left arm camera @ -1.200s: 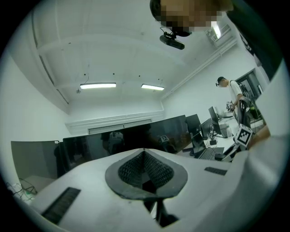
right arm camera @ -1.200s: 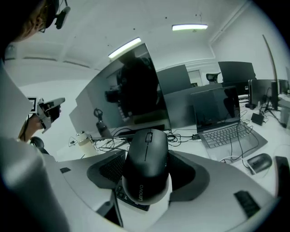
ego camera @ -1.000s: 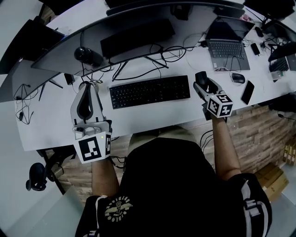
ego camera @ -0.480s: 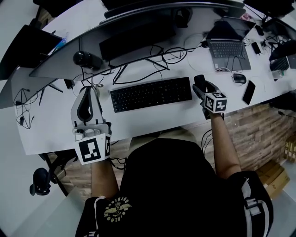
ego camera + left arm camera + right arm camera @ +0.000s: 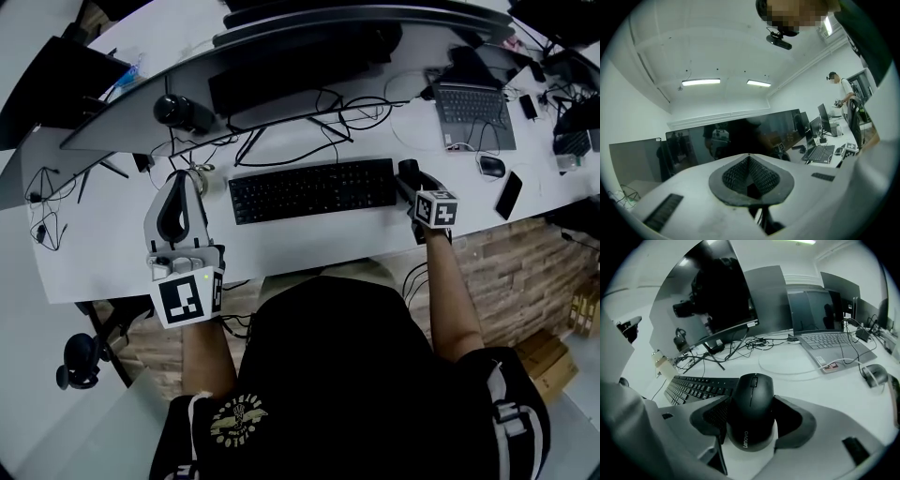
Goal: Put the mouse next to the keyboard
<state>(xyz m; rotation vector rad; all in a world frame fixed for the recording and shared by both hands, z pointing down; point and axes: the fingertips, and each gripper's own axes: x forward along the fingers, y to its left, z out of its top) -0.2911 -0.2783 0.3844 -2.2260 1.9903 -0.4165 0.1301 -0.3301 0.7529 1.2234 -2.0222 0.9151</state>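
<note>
A black Lenovo mouse point(image 5: 750, 408) sits between the pads of my right gripper point(image 5: 752, 420), which is shut on it. It hangs low over the white desk point(image 5: 820, 390). The black keyboard point(image 5: 696, 387) lies just to its left. In the head view the mouse point(image 5: 408, 169) is close beside the right end of the keyboard point(image 5: 314, 187), held by the right gripper point(image 5: 412, 180). My left gripper point(image 5: 178, 183) rests on the desk left of the keyboard, shut and empty. In the left gripper view its pads point(image 5: 749, 176) meet and it points up towards the ceiling.
A large curved monitor point(image 5: 309, 42) stands behind the keyboard with tangled cables point(image 5: 328, 112) under it. A laptop point(image 5: 473, 108), a second mouse point(image 5: 489, 166) and a phone point(image 5: 509, 195) lie to the right. The desk's front edge point(image 5: 319, 258) runs just below the grippers.
The right gripper has carried the mouse a little left, closer to the keyboard's right end. The left gripper has stayed where it was.
</note>
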